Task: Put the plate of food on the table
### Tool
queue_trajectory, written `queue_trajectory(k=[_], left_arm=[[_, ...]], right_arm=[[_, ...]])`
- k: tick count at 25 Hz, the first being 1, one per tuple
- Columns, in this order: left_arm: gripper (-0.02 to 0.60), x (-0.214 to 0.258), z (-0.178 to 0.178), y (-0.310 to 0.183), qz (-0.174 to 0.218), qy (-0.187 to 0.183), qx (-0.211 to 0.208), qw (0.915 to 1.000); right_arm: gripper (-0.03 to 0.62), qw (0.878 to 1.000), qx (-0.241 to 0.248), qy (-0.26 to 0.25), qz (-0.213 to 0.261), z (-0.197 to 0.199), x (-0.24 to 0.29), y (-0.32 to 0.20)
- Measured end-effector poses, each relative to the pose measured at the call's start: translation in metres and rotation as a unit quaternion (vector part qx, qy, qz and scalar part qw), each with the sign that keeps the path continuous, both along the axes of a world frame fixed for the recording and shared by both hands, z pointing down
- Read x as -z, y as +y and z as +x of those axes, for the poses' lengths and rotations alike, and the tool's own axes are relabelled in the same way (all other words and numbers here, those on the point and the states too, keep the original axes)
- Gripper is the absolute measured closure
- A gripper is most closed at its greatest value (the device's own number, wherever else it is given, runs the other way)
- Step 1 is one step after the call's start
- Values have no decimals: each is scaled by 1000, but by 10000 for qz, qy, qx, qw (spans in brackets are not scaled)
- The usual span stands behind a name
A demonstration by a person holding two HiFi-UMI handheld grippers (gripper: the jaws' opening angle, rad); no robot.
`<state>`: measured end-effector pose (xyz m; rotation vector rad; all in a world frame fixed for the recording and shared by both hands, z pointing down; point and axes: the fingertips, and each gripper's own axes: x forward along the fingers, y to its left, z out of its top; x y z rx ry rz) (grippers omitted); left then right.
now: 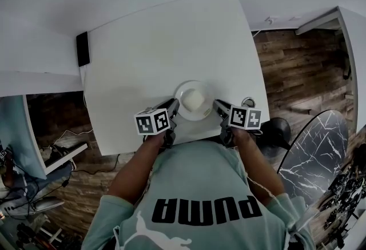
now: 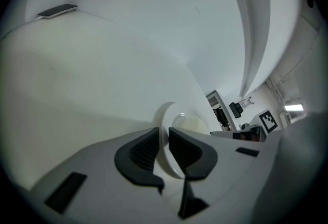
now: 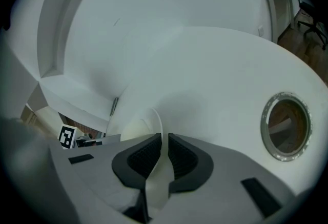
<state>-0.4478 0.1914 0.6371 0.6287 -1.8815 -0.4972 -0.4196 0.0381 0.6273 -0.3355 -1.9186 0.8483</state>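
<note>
Clamping opposite rims of the plate (image 1: 184,92) at frame centre, left gripper (image 1: 172,106) and right gripper (image 1: 217,105) balance its food (image 1: 195,98) level over the tabletop (image 1: 160,43)

White tabletop (image 1: 160,48) fills the middle of the head view, plain and matte, almost bare. Down at six o'clock, right by the near edge, there's the round white plate (image 1: 182,93), pale on pale. Whether its base is fully down on the surface can't be told. Over at ten o'clock, at the far left edge, a flat black slab (image 1: 83,48) lies thin and dark, well apart from the plate. And at four o'clock, in the near right corner, there's a metal-ringed cable hole (image 1: 247,102) set into the tabletop, near the plate but not touching it.
</note>
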Motion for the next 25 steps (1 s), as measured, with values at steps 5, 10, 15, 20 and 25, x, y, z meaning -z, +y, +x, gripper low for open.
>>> queue_trajectory(k=[5, 10, 15, 20, 25], left_arm=[[525, 0, 0, -1, 84, 66, -33, 9999], [526, -1, 1, -1, 198, 138, -24, 9997], [531, 5, -3, 0, 270, 162, -40, 9995], [534, 9, -1, 8, 333, 195, -8, 9993], [537, 21, 1, 17, 453, 113, -19, 9989]], right_arm=[[560, 9998, -100, 79, -138, 0, 1, 3], [542, 9990, -48, 140, -412, 4, 1, 19], [543, 9989, -177, 260, -354, 7, -4, 21], [553, 9985, -226, 216, -448, 7, 2, 27], [553, 9982, -311, 153, -489, 11, 11, 37]])
